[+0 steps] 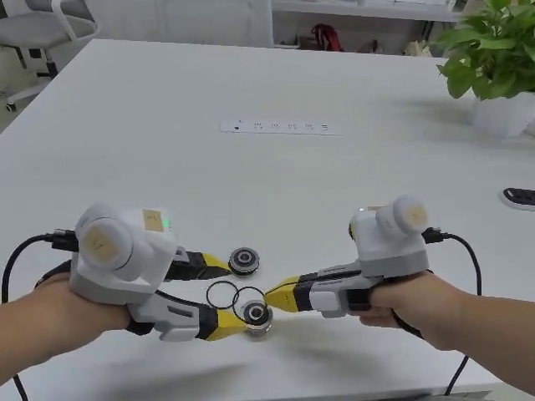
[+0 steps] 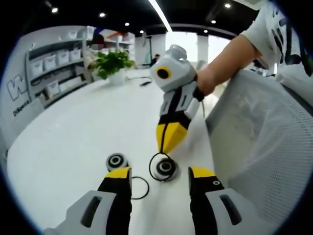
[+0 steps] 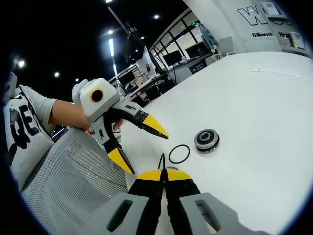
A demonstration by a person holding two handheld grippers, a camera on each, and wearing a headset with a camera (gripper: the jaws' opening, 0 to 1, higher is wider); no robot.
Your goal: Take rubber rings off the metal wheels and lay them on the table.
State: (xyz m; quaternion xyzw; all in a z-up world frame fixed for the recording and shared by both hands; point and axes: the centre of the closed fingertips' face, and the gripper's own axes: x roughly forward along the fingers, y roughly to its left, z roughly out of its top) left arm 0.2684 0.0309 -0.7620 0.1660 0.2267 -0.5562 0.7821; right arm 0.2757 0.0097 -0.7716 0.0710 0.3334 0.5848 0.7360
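One metal wheel (image 1: 255, 315) (image 2: 165, 168) lies near the table's front edge, between the spread jaws of my open left gripper (image 1: 224, 292) (image 2: 160, 173) (image 3: 142, 147), which does not clamp it. My right gripper (image 1: 280, 298) (image 2: 167, 144) (image 3: 165, 176) is shut on a thin black rubber ring (image 1: 249, 296) (image 2: 157, 159) (image 3: 161, 161) that stretches up from this wheel. A second loose ring (image 1: 221, 294) (image 2: 139, 187) (image 3: 179, 153) lies flat on the table beside it. Another wheel (image 1: 244, 261) (image 2: 117, 161) (image 3: 206, 139) sits a little farther back.
A white power strip (image 1: 280, 127) lies mid-table. A potted plant (image 1: 493, 50) stands at the back right, with a dark object (image 1: 520, 197) at the right edge. An office chair (image 1: 42, 29) stands beyond the far left corner. Cables trail from both grippers.
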